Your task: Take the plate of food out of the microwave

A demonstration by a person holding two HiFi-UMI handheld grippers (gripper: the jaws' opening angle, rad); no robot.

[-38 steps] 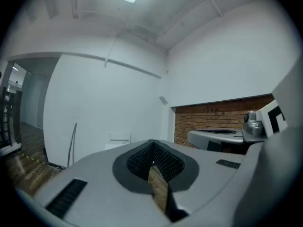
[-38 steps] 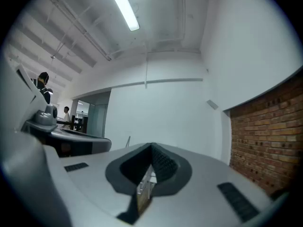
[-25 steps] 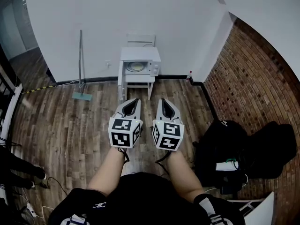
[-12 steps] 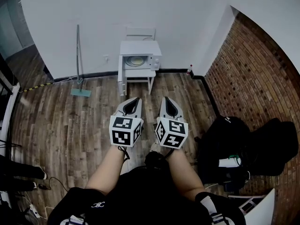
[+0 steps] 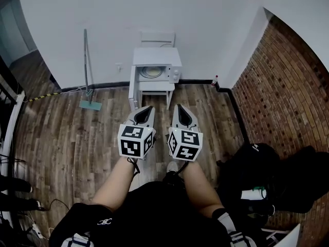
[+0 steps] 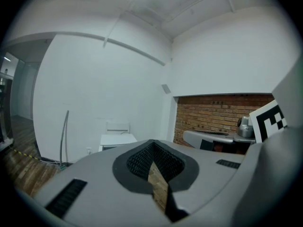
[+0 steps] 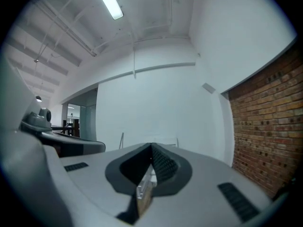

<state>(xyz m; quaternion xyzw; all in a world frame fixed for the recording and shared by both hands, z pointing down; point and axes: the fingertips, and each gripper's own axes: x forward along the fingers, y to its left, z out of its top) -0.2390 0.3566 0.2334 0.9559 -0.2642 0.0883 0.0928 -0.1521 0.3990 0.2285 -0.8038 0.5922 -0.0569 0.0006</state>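
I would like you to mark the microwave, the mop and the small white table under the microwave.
microwave (image 5: 157, 57), head view, on its white top.
mop (image 5: 90, 105), head view, on its flat head on the floor.
small white table (image 5: 154, 86), head view, on its front edge.

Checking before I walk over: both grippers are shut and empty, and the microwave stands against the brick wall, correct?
Not quite. The head view shows the microwave against the white wall, not the brick wall. The left gripper and right gripper are indeed shut and empty.
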